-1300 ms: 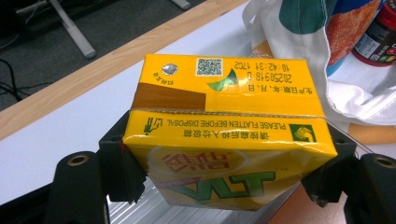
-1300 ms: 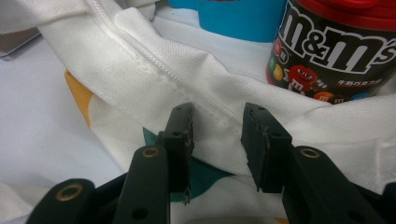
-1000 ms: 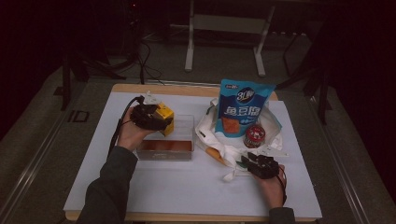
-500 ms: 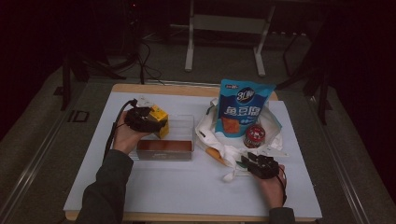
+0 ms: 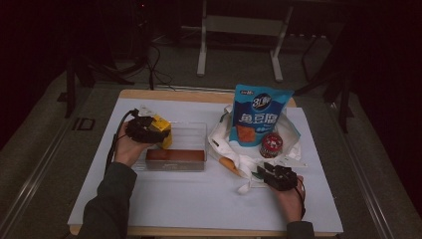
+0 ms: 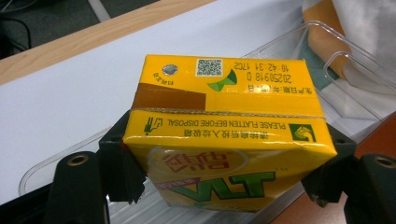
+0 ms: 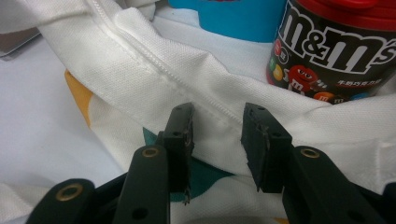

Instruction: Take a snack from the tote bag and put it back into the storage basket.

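Right gripper [image 5: 263, 173]: nearest, low on the right of the table [image 5: 189, 209]; jaws partly open with a gap between them, holding nothing, their tips just over the hem of the white bag [image 7: 196, 88].
Bag: a cloth bag with orange and teal patches, lying open on the table beyond the right gripper; a dark candy tub [image 5: 271, 145] with a red lid stands upright in it, and a blue pouch [image 5: 255, 115] stands upright behind the tub.
Tray [image 5: 191, 134]: clear plastic, left of the bag and well apart from the right gripper; a brown bar [image 5: 175, 155] lies along its near wall, long axis across the table.
Carton [image 6: 224, 135]: yellow drink carton at the tray's left end, over its corner; whether it rests on the tray I cannot tell. In the left gripper view its print reads upside down and its long axis runs jaw to jaw.
Left gripper [image 5: 158, 132]: jaws spread wide and closed against the carton's two ends, gripping it.
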Demonstrator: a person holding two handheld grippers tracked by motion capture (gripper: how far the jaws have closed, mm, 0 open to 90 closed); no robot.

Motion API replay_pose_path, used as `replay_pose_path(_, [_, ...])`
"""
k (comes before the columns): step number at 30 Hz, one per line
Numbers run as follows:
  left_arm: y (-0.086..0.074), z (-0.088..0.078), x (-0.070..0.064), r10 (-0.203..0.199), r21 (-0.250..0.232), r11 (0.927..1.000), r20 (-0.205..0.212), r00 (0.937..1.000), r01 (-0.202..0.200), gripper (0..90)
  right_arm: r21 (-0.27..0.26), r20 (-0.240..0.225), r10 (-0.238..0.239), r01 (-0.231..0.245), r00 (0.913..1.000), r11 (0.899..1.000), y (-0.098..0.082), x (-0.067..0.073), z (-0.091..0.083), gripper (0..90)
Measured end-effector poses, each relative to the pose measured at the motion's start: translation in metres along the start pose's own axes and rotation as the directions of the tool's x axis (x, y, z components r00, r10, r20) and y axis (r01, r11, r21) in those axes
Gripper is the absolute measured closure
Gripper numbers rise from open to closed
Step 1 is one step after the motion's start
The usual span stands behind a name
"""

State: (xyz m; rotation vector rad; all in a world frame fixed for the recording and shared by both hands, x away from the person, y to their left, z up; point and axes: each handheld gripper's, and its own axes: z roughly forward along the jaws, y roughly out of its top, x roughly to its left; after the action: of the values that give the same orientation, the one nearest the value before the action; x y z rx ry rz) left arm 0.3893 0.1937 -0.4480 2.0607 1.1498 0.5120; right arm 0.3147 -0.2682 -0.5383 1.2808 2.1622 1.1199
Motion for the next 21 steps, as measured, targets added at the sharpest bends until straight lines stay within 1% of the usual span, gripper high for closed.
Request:
replay_pose_path(3, [-0.002, 0.0, 0.002, -0.006, 0.015, 0.9999, -0.019, 0.9998, 0.006, 28.3, 0.0, 0.001, 0.0, 0.0, 1.0, 1.0, 0.0, 0.0, 0.0, 63.6])
replay_pose_path(6, [-0.005, 0.001, 0.004, 0.001, 0.029, 0.9996, -0.033, 0.9994, 0.0, 28.3, 0.0, 0.0, 0.001, -0.001, 1.0, 1.0, 0.0, 0.0, 0.0, 63.5])
replay_pose_path(12, [-0.01, 0.0, 0.009, -0.01, 0.044, 0.999, -0.058, 0.9982, 0.013, 28.3, 0.0, 0.0, 0.001, -0.001, 1.0, 1.0, 0.0, 0.0, 0.0, 63.5])
replay_pose_path(16, [-0.014, 0.0, 0.012, -0.026, 0.052, 0.9982, -0.065, 0.9976, 0.029, 28.3, 0.0, -0.001, 0.001, -0.001, 1.0, 1.0, 0.0, 0.0, 0.0, 63.5])
replay_pose_path(21, [-0.017, 0.001, 0.013, -0.007, 0.083, 0.9964, -0.085, 0.9964, 0.014, 28.2, 0.0, 0.0, 0.001, -0.001, 1.0, 1.0, 0.0, 0.0, 0.0, 63.5])
